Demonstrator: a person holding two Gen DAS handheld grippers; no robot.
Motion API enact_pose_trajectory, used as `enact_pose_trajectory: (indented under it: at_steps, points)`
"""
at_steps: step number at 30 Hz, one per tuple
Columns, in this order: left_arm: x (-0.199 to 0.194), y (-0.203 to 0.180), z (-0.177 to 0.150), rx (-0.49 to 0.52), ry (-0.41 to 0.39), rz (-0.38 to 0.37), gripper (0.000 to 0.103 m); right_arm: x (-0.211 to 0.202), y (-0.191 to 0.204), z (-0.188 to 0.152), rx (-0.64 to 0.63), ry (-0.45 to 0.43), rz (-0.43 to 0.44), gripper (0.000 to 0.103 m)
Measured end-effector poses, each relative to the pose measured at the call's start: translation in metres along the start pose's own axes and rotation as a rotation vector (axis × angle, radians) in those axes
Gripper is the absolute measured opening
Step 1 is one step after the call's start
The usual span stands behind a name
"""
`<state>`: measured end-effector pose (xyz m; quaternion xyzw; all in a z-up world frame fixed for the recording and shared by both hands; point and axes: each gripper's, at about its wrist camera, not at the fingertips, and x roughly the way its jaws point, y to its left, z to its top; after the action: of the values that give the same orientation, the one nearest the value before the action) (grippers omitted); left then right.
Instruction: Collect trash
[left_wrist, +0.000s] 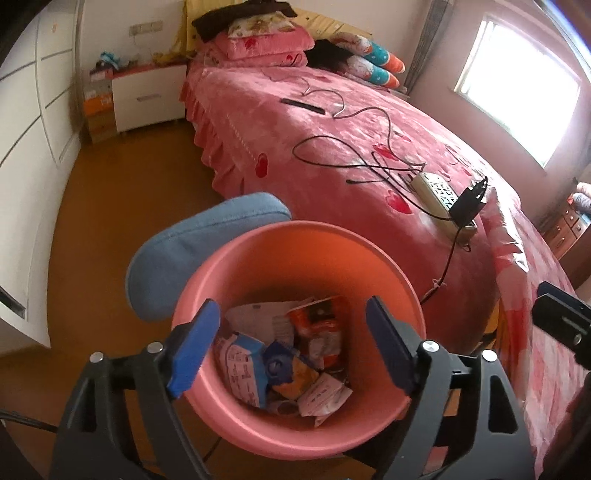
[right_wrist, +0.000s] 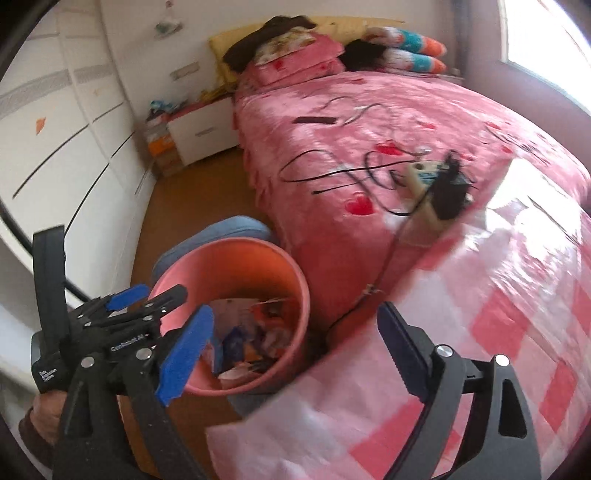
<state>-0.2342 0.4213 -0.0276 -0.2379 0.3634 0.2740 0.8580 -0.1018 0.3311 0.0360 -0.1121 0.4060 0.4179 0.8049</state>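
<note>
A bed (left_wrist: 332, 122) with a pink heart-print cover fills most of both views, pillows (left_wrist: 269, 44) heaped at its far end. A pink-and-white checked plastic sheet (right_wrist: 498, 295) lies over the near corner of the bed, glossy in the window light. On the cover sit a white power strip (left_wrist: 436, 192) with a black adapter (left_wrist: 469, 206) plugged in, loose black cables (left_wrist: 332, 155) looping away from it, and farther up a slim dark remote (left_wrist: 303, 105). White wardrobes (left_wrist: 33, 122) line the wall on the left, and a white nightstand (left_wrist: 147, 98) stands beside the head of the bed on the brown floor.

A pink bin (left_wrist: 295, 258) stands on the floor against the bed's side, with a blue cushion (left_wrist: 192, 243) just behind it. The trash (left_wrist: 288, 354) (crumpled wrappers and paper, white, orange and blue) lies at the bottom of the bin.

The left gripper (left_wrist: 291, 347) hangs right over the bin's mouth, its blue-padded jaws spread wide with nothing between them but the view down inside. The right gripper (right_wrist: 291, 350) is likewise spread wide and empty, one jaw over the bin's edge, the other over the checked sheet. In the right wrist view the left gripper (right_wrist: 147, 299) shows at the bin's left rim, with a hand (right_wrist: 48, 410) under it.
</note>
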Motion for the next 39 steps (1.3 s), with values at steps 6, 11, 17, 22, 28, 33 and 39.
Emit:
enact_pose_trajectory:
  at_steps: [6, 11, 17, 22, 28, 33, 39]
  points:
    - [-0.013, -0.029, 0.003, 0.080, -0.028, 0.023, 0.089, -0.031, -0.027, -0.012, 0.056, -0.054, -0.077, 0.089]
    - [-0.029, -0.059, 0.004, 0.151, -0.068, 0.026, 0.091, -0.053, -0.045, -0.026, 0.091, -0.083, -0.133, 0.089]
    - [-0.045, -0.092, 0.004, 0.213, -0.100, -0.001, 0.093, -0.081, -0.068, -0.044, 0.136, -0.126, -0.188, 0.089]
    - [-0.056, -0.125, 0.000, 0.263, -0.118, -0.035, 0.094, -0.105, -0.090, -0.061, 0.174, -0.167, -0.243, 0.089]
    - [-0.070, -0.161, -0.008, 0.327, -0.140, -0.073, 0.094, -0.130, -0.111, -0.079, 0.205, -0.206, -0.303, 0.089]
    - [-0.079, -0.194, -0.015, 0.375, -0.152, -0.106, 0.095, -0.150, -0.129, -0.092, 0.230, -0.235, -0.348, 0.089]
    - [-0.087, -0.226, -0.026, 0.429, -0.156, -0.136, 0.095, -0.173, -0.148, -0.105, 0.257, -0.270, -0.395, 0.089]
